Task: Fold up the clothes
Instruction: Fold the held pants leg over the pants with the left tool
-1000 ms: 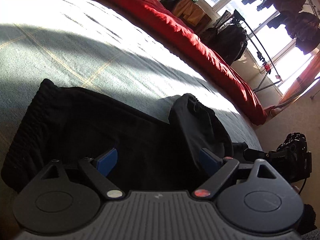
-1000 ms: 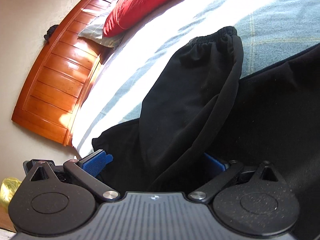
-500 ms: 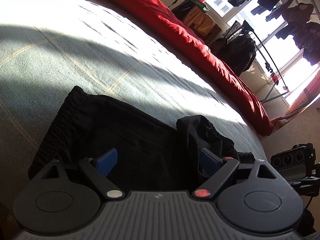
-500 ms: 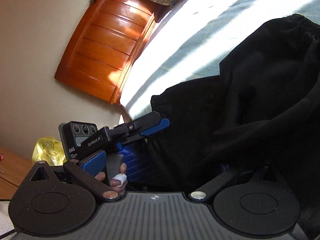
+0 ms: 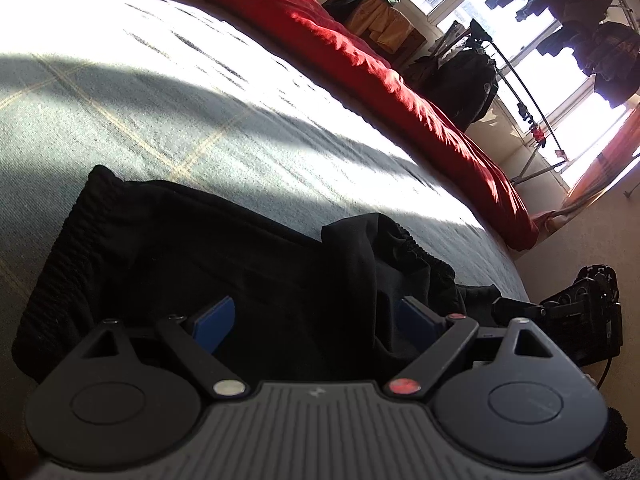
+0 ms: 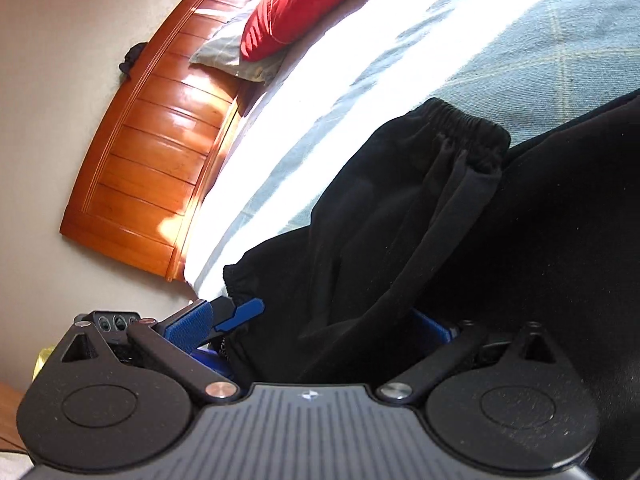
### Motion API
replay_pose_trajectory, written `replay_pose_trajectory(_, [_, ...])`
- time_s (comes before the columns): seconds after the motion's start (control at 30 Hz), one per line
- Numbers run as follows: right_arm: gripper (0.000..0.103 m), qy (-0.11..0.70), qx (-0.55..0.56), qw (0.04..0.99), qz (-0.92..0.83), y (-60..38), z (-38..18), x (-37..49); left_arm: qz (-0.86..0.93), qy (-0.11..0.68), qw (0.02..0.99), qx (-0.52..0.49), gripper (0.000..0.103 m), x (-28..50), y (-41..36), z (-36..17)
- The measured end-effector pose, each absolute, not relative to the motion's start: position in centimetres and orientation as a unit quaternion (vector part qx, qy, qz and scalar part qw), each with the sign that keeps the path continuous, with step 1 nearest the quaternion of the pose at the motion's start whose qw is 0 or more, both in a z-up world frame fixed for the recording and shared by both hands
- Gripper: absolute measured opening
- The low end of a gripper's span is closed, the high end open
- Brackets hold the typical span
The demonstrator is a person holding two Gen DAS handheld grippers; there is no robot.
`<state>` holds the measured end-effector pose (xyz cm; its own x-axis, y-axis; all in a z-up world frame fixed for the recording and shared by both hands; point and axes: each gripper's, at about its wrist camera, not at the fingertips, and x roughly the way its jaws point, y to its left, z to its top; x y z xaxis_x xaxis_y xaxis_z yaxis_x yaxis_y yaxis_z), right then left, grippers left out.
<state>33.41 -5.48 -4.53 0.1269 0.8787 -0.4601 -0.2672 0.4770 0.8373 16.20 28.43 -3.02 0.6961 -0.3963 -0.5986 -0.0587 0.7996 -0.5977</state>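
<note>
Black sweatpants (image 5: 240,264) lie on the blue-grey checked bed cover (image 5: 160,100) near its edge. One leg with an elastic cuff (image 6: 460,128) is folded over the rest of the sweatpants (image 6: 400,220). My left gripper (image 5: 316,318) is open, its blue pads wide apart just above the black fabric. My right gripper (image 6: 310,326) is open too, and the folded leg runs loosely between its pads. In the right wrist view the left gripper (image 6: 234,312) shows at the garment's near corner.
A red duvet (image 5: 360,52) lies along the far side of the bed. A red pillow (image 6: 304,4) and a wooden headboard (image 6: 160,152) stand at its head. Beyond the bed are a black backpack (image 5: 464,80) and a clothes rack (image 5: 520,92) by the window.
The right gripper swung left toward the headboard half a second ago and has come back over the folded leg. The left gripper has hardly moved. Both stay wide apart.
</note>
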Motion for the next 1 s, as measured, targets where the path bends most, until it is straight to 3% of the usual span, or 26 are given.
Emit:
replay_pose_trajectory(0.2, [0.103,0.499,0.274,0.643,0.513,-0.2,-3.4,31.5,-0.093,0.367,0.865,-0.331,0.089,15.2,29.9,-2.7])
replay_pose_trajectory(0.4, [0.103,0.54,0.207,0.592,0.561,3.9,-3.8,28.7,-0.089,0.367,0.862,-0.337,0.089,15.5,30.6,-2.7])
replay_pose_trajectory(1.0, [0.103,0.477,0.287,0.703,0.443,-7.6,-2.6,30.5,-0.2,0.423,0.83,-0.305,0.089,23.9,24.8,-5.0])
